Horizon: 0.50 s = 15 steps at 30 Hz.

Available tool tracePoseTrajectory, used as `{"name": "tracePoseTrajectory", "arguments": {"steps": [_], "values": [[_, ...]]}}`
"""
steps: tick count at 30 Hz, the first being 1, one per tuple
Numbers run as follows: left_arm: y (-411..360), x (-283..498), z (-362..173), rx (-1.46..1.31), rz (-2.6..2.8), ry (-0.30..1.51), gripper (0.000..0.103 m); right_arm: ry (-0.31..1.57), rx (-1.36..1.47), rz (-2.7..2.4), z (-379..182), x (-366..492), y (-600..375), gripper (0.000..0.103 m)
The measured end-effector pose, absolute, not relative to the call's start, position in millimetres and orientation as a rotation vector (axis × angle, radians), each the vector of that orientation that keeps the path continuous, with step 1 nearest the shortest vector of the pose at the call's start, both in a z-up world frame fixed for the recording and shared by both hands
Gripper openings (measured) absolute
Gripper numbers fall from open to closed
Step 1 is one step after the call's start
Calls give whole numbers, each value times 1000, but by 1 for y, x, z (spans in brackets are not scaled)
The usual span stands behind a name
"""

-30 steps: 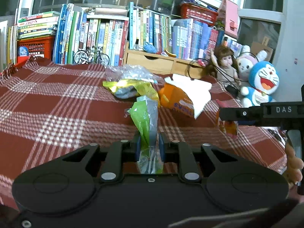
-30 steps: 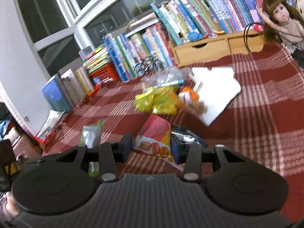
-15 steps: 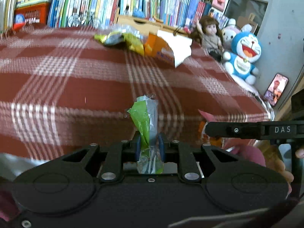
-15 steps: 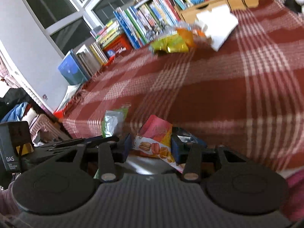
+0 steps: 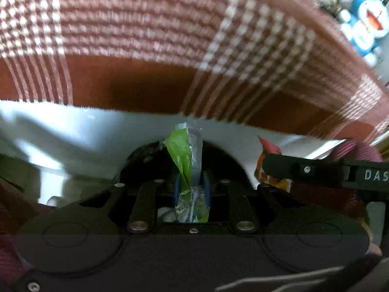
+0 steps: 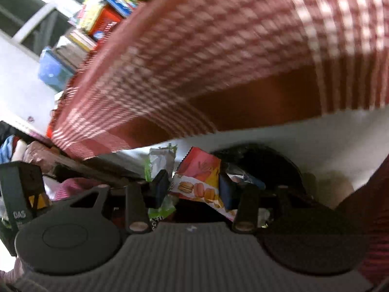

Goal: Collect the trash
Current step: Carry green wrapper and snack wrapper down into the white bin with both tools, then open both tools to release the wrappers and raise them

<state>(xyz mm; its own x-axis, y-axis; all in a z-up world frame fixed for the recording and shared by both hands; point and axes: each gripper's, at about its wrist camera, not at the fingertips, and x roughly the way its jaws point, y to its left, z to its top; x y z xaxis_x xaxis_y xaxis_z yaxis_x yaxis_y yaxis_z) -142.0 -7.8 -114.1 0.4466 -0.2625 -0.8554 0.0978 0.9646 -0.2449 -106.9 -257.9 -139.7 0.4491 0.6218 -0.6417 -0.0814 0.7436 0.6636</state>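
**Two wrappers poised over the bin**

The left gripper (image 5: 190, 187) pinches a green wrapper (image 5: 187, 150); the right gripper (image 6: 193, 189) pinches a pink packet (image 6: 199, 172). Both hang over a dark bin (image 5: 226, 155) below the tablecloth (image 5: 145, 56) edge. Best to centre each over the opening before letting go. The grippers sit close together, so room is tight.

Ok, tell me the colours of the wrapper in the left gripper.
Bright green and silvery clear crinkled plastic wrapper, best in the left wrist view.

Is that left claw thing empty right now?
No, the left gripper is shut on a green wrapper that sticks up between its fingers, in front of the checked cloth.
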Motion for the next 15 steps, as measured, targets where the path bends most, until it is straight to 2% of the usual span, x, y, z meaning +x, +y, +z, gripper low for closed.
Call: {"name": "tracePoseTrajectory", "arguments": {"steps": [8,15], "values": [[-13,-127,-151,-121,-158,1153,18,1109,690,385,-188,-92,-256,51],[-10,-118,-170,-119,-146,1178,19,1143,676,357,-200,-88,-249,56]]}}
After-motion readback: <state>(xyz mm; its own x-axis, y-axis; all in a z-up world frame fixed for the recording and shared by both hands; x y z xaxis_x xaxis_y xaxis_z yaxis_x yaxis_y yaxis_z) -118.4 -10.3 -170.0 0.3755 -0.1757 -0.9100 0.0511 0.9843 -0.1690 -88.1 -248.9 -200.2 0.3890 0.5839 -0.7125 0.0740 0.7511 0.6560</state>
